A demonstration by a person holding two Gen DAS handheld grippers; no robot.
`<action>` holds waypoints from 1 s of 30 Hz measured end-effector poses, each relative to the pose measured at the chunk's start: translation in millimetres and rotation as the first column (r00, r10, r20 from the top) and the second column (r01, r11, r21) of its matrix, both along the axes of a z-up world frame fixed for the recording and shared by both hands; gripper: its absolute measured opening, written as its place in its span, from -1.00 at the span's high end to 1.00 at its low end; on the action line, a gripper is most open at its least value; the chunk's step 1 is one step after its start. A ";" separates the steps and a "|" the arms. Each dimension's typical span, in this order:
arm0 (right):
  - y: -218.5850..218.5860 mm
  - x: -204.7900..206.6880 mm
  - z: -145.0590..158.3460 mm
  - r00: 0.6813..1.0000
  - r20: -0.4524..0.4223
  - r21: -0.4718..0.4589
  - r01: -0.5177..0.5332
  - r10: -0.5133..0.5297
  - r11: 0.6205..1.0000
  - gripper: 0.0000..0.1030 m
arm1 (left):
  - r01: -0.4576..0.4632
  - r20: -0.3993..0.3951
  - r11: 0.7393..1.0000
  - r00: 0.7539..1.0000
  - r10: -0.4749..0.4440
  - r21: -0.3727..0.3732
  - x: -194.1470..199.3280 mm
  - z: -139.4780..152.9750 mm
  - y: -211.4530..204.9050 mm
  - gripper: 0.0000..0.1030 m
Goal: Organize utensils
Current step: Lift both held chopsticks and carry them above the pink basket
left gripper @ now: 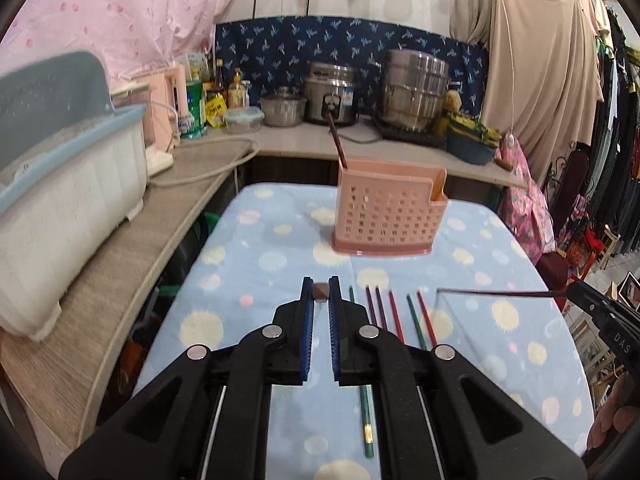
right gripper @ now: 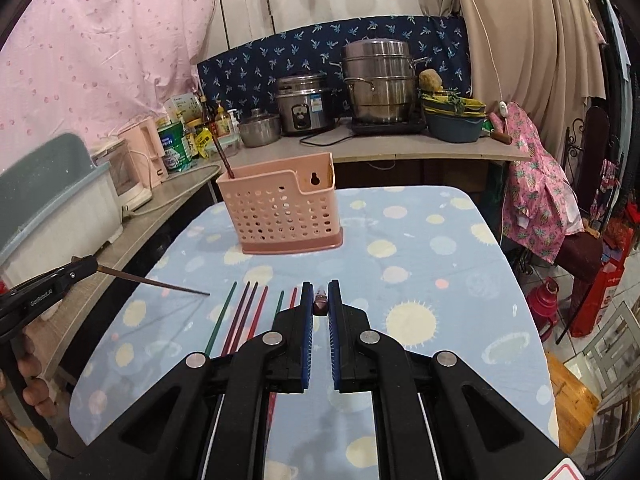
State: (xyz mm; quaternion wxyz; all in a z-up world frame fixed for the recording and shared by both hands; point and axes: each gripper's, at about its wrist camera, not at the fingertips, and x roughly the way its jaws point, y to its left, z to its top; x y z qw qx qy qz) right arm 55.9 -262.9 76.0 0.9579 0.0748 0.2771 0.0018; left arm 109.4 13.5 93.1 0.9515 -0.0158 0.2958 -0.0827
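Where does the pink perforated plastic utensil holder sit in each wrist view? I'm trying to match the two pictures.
Left wrist view: the pink perforated plastic utensil holder stands centre, slightly right, on the dotted blue tablecloth.
Right wrist view: the holder stands left of centre.
Shared landmark: the dark chopstick leaning in its left end.

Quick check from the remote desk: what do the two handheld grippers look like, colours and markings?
Both are matte black plastic. The left gripper and right gripper each have jaws lined with ribbed blue pads, scissor-like linkage arms joined by round silver pivot pins, and thin bright rods beneath. White lettering runs along the side of each body.
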 end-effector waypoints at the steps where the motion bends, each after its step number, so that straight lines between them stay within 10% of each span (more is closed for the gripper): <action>1: -0.2 1.8 4.0 1.000 0.009 0.001 0.001 -0.001 1.000 0.87 | -0.001 0.014 1.000 1.000 0.001 -0.001 2.8 5.6 0.1 0.87; 30: -14.5 130.3 163.4 0.921 0.390 0.068 -0.040 0.011 0.997 0.87 | 0.056 0.389 0.993 0.921 -0.011 -0.104 127.8 170.0 -41.6 0.87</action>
